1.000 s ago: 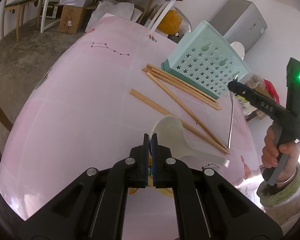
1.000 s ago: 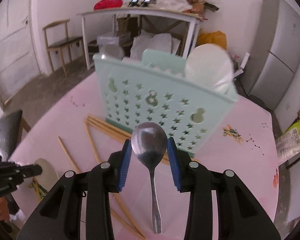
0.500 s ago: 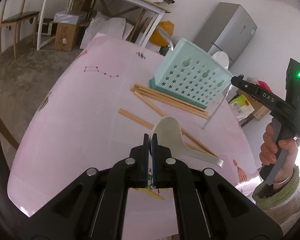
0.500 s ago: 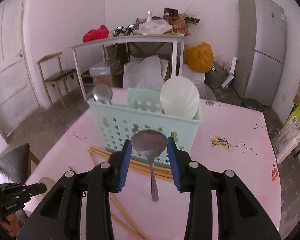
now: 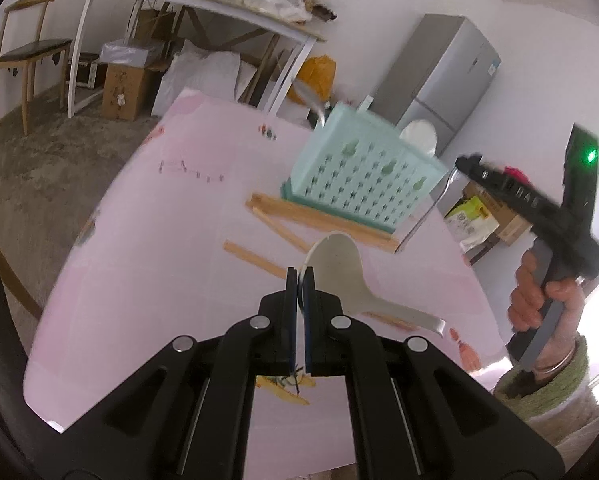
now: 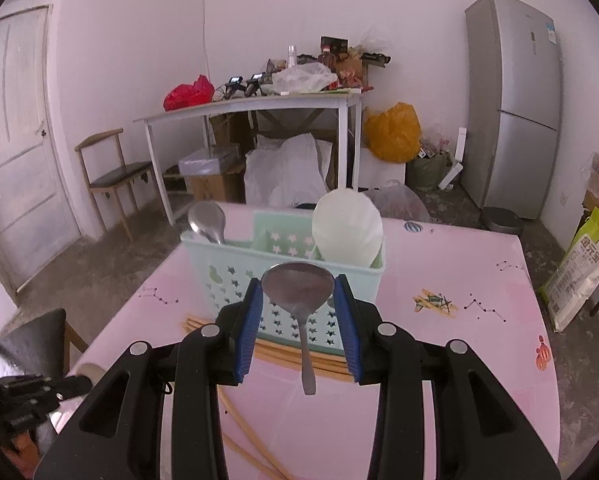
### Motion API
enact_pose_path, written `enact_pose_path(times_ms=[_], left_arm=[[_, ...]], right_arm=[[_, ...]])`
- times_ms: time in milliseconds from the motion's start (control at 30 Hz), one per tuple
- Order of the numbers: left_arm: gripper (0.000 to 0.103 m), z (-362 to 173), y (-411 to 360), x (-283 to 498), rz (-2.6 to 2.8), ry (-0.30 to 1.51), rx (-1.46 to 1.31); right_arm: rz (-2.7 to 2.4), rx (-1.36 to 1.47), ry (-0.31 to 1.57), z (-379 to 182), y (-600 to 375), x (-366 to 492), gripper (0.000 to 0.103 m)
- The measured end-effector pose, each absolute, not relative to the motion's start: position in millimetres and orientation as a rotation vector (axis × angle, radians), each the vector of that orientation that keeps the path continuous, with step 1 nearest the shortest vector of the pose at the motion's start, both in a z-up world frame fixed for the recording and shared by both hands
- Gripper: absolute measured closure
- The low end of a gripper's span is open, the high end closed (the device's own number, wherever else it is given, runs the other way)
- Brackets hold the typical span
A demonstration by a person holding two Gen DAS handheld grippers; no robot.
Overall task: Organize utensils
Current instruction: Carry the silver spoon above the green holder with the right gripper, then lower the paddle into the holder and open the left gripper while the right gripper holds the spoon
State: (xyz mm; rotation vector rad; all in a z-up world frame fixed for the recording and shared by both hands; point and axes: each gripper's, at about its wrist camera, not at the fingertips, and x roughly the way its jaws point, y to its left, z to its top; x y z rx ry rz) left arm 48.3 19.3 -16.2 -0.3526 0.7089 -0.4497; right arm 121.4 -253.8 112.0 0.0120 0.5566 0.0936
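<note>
Left wrist view: the left claw (image 5: pixel 298 280) is clenched on the white plastic rice spoon (image 5: pixel 341 270) — handle trailing right above the pink bench (image 5: pixel 159 240).

Right wrist view: the right claw (image 6: pixel 298 294) grips the steel spoon (image 6: pixel 298 285) by its bowl, handle hanging down — the mint perforated basket (image 6: pixel 235 276) stands just ahead.

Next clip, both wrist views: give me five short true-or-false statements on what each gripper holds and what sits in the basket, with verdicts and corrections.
1. The right gripper holds a metal spoon by its bowl, handle hanging down. True.
2. The left gripper is wide open over the table. False: its fingers are shut on the rim of a white rice paddle.
3. The mint basket is empty. False: a metal spoon and a white paddle already stand in it.
4. Wooden chopsticks lie on the pink table beside the basket's base. True.
5. The spoon in the right gripper is inside the basket. False: it is in front of it, not yet in.
</note>
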Motion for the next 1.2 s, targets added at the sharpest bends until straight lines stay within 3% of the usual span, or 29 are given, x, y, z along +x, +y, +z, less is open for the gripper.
enact_pose_path(times_ms=[333,633,1200], left_arm=[[0.102,67,59,64,-0.363,0.461,-0.389],[0.102,133,46,121,-0.296,0.326,-0.279],[0.102,138,-57,185,-0.176,0.371,0.338]], right_arm=[[0.095,0.023,0.515,122,-261,112,0.067],[0.114,0.037,0.483,133,-268,108,0.067],[0.142,0.065,0.492,130,-274,107,0.067]])
